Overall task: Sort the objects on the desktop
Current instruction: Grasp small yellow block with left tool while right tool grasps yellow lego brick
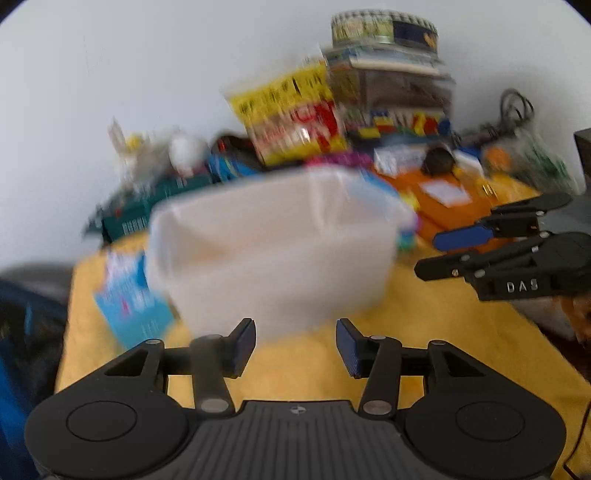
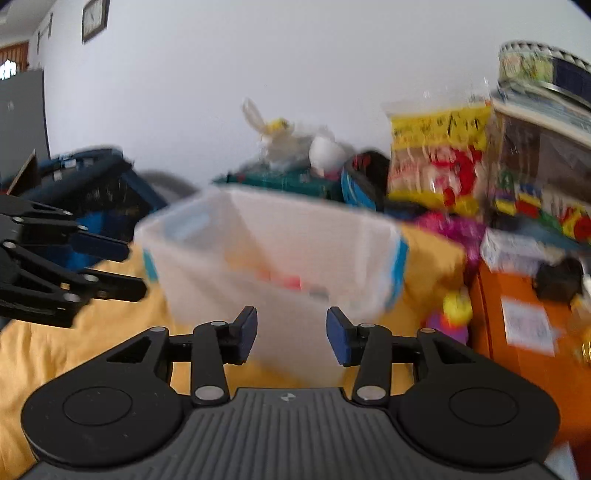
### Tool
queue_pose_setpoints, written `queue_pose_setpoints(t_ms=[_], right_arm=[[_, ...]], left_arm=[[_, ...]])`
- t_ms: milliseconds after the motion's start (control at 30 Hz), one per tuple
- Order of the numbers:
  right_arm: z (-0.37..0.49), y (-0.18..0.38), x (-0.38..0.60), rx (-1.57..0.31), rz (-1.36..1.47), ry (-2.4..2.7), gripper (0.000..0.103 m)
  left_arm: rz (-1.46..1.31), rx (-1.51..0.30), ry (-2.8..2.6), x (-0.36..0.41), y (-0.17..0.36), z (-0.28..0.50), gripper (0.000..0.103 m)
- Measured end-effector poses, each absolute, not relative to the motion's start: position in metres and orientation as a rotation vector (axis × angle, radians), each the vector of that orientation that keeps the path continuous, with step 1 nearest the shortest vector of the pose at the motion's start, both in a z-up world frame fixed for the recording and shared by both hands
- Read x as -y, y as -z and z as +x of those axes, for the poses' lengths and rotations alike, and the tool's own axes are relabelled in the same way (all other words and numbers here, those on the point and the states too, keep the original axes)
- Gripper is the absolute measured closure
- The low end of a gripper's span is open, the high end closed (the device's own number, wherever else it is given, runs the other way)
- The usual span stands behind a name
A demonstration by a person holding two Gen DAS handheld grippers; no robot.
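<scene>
A white translucent plastic bin (image 1: 273,251) stands on the yellow cloth (image 1: 424,332), blurred. Seen from the right wrist, the bin (image 2: 266,251) has some red and orange items in its bottom. My left gripper (image 1: 295,343) is open just in front of the bin's near wall, which shows in the gap between its blue pads; no pad visibly presses on it. My right gripper (image 2: 291,332) is open the same way at the bin's near corner. Each gripper also shows in the other view: the right gripper (image 1: 430,254) right of the bin, the left gripper (image 2: 135,267) left of it.
Clutter lines the wall behind the bin: a yellow-and-red snack bag (image 1: 291,122), stacked boxes topped by a round tin (image 1: 384,29), a teal box (image 1: 155,199). A blue leaflet (image 1: 129,299) lies left of the bin, an orange folder (image 2: 517,314) right, a dark basket (image 2: 96,181) far left.
</scene>
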State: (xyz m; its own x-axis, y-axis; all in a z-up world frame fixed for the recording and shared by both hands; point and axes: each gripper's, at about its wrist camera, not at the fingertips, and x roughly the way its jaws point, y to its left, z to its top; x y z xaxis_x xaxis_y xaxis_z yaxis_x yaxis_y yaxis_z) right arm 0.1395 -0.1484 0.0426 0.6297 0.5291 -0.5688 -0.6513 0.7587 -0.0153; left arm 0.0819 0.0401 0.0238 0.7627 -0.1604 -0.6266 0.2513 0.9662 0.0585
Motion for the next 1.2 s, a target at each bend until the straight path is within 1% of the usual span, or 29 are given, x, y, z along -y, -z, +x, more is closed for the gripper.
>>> queue_pose_setpoints(t_ms=[133, 167, 333, 400, 433, 500, 567, 633, 667, 733, 767, 800, 833, 900, 967, 1000, 1033, 1067, 1133, 1167, 1200], right_arm=[[0.112, -0.008, 0.158, -0.671, -0.294, -0.702, 0.059], [0.105, 0.0, 0.158, -0.688, -0.322, -0.709, 0.062], [0.08, 0.027, 0.155, -0.733, -0.405, -0.733, 0.064], [0.074, 0.027, 0.148, -0.679, -0.464, -0.735, 0.065], [0.068, 0.028, 0.145, -0.649, -0.495, -0.746, 0.065], [0.066, 0.033, 0.134, -0.61, -0.572, -0.768, 0.068], [0.068, 0.042, 0.123, -0.566, -0.666, -0.753, 0.068], [0.076, 0.053, 0.114, -0.56, -0.739, -0.718, 0.067], [0.08, 0.057, 0.113, -0.571, -0.753, -0.708, 0.067], [0.085, 0.057, 0.112, -0.577, -0.761, -0.69, 0.074], [0.085, 0.053, 0.113, -0.589, -0.745, -0.696, 0.084], [0.084, 0.046, 0.116, -0.606, -0.703, -0.716, 0.1], [0.084, 0.036, 0.122, -0.641, -0.627, -0.752, 0.101], [0.087, 0.021, 0.136, -0.756, -0.409, -0.834, 0.101], [0.09, 0.017, 0.148, -0.876, -0.232, -0.885, 0.101], [0.091, 0.018, 0.152, -0.906, -0.183, -0.89, 0.101], [0.089, 0.019, 0.153, -0.898, -0.177, -0.881, 0.101], [0.087, 0.019, 0.152, -0.857, -0.227, -0.858, 0.098], [0.079, 0.02, 0.142, -0.723, -0.412, -0.796, 0.083], [0.075, 0.021, 0.136, -0.654, -0.492, -0.779, 0.067], [0.073, 0.024, 0.13, -0.595, -0.56, -0.778, 0.063]], left_arm=[[0.133, -0.803, 0.281, -0.028, 0.014, 0.053, 0.051], [0.128, -0.83, 0.286, -0.025, 0.021, 0.049, 0.051], [0.09, -0.944, 0.329, -0.008, 0.05, 0.035, 0.052], [0.111, -0.961, 0.342, 0.0, 0.061, 0.033, 0.056], [0.113, -0.967, 0.34, 0.002, 0.065, 0.032, 0.061], [0.093, -0.966, 0.343, 0.003, 0.069, 0.038, 0.063], [0.08, -0.962, 0.341, 0.003, 0.071, 0.043, 0.07], [0.082, -0.962, 0.327, 0.001, 0.072, 0.047, 0.076], [0.079, -0.959, 0.32, 0.001, 0.072, 0.048, 0.077], [0.086, -0.952, 0.305, -0.003, 0.072, 0.048, 0.077], [0.094, -0.95, 0.301, -0.004, 0.072, 0.047, 0.077], [0.105, -0.945, 0.302, -0.006, 0.073, 0.046, 0.077], [0.115, -0.941, 0.303, -0.008, 0.073, 0.043, 0.077], [0.146, -0.931, 0.299, -0.01, 0.072, 0.041, 0.077], [0.182, -0.922, 0.29, -0.009, 0.072, 0.039, 0.077], [0.196, -0.921, 0.288, -0.01, 0.072, 0.038, 0.077], [0.194, -0.924, 0.29, -0.012, 0.071, 0.037, 0.077], [0.181, -0.93, 0.291, -0.013, 0.071, 0.038, 0.077], [0.135, -0.944, 0.301, -0.017, 0.071, 0.04, 0.077], [0.119, -0.949, 0.304, -0.017, 0.071, 0.041, 0.076], [0.11, -0.952, 0.305, -0.016, 0.072, 0.042, 0.076]])
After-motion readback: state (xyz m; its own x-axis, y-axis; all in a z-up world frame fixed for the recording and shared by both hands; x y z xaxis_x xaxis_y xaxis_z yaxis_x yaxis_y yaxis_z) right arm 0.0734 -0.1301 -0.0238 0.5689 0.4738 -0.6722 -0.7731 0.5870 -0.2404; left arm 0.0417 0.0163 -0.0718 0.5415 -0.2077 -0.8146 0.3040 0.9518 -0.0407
